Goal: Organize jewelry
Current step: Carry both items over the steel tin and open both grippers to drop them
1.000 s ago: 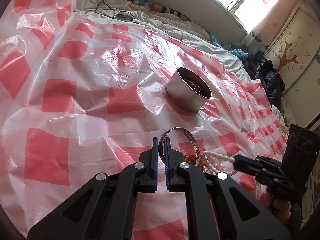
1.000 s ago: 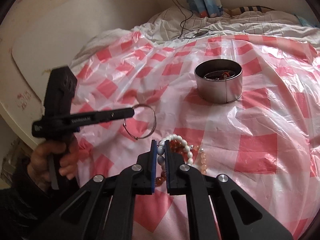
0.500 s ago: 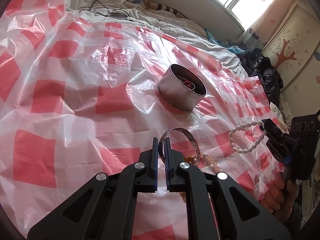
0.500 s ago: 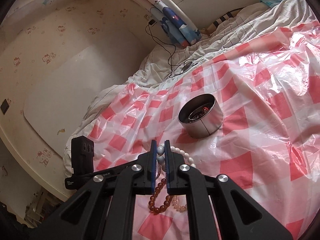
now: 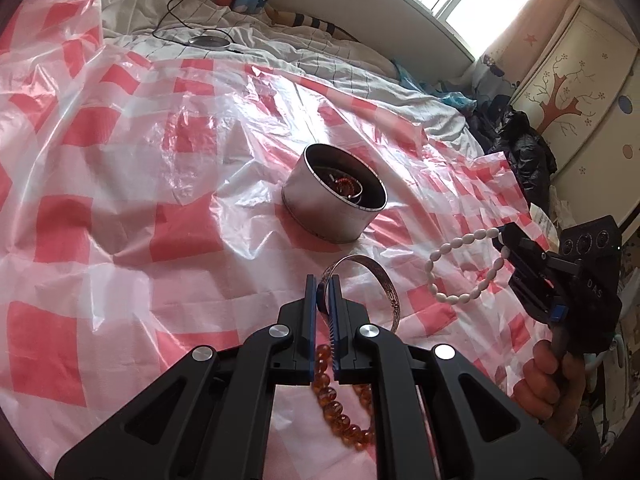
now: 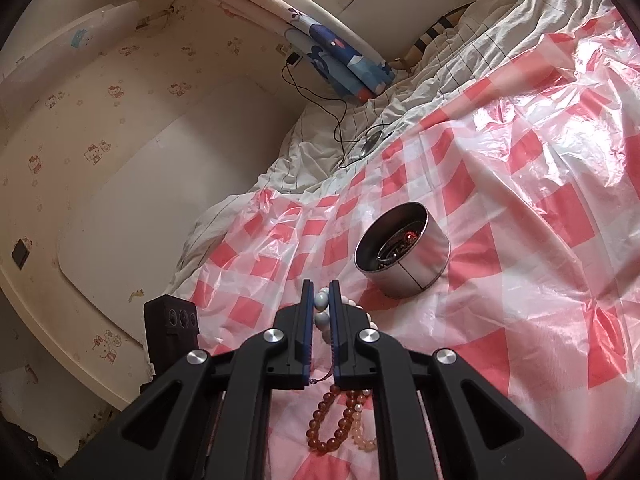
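Observation:
My left gripper is shut on the rim of a silver engraved bangle, held above the red-and-white checked plastic sheet. Beyond it stands a round metal tin with jewelry inside. At the right, my right gripper holds a white bead bracelet in the air. In the right wrist view that gripper is shut on the white beads, with the tin ahead to the right. An amber bead bracelet and a pale pink one lie on the sheet below.
The sheet covers a bed with white checked bedding. A black cable and round disc lie at the far side. Dark clothing is heaped by a painted wardrobe. A person's hand grips the right handle. A pale headboard stands left.
The right gripper lifted the white bead bracelet off the pile into the air and rolled, tilting its view. The left gripper, still holding the bangle, drifted a little nearer the tin.

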Demonstrator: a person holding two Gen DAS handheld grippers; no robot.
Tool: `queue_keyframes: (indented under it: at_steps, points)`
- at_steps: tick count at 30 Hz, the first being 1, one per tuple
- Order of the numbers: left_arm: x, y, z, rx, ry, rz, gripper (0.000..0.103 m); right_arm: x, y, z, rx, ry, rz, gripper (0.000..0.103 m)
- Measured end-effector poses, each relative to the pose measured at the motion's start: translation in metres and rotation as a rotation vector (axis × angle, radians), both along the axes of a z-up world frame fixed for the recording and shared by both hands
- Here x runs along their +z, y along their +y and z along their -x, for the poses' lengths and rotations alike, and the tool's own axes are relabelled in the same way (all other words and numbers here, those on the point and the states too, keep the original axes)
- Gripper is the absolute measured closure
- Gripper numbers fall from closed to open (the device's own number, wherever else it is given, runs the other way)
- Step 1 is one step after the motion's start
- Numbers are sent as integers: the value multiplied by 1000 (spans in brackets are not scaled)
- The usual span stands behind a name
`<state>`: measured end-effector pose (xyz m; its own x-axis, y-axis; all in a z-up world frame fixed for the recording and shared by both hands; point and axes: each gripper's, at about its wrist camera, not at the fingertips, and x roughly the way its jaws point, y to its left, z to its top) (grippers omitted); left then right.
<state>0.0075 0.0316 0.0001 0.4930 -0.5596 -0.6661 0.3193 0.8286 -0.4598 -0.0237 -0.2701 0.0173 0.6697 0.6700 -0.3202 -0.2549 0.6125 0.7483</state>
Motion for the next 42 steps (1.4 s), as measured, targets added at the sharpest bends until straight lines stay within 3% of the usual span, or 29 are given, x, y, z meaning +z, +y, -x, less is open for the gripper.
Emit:
queue_keyframes:
  at_steps: [9, 23, 26, 31, 33, 37, 42]
  points:
    - [17, -21, -48, 13, -45, 32, 98, 6, -7, -26, -6, -30, -34, 95]
    - [17, -54, -115, 25, -54, 20, 98, 6, -20, -66, -44, -51, -41, 95]
    - [9, -65, -123, 6, -34, -12, 98, 4, -20, -75, -47, -48, -34, 95]
    - [-6, -79, -130, -10, 6, -131, 96, 1, -18, -92, -49, -45, -24, 95]
    - [-5, -74, -129, 0, 16, -134, 92, -1, -16, -98, -49, -43, -17, 95]
    - [11, -57, -125, 45, -7, -92, 63, 0, -9, -106, -50, -46, 26, 95]
    - [28, -27, -115, 118, -26, -4, 57, 1, 31, -120, -5, -44, 247, 94]
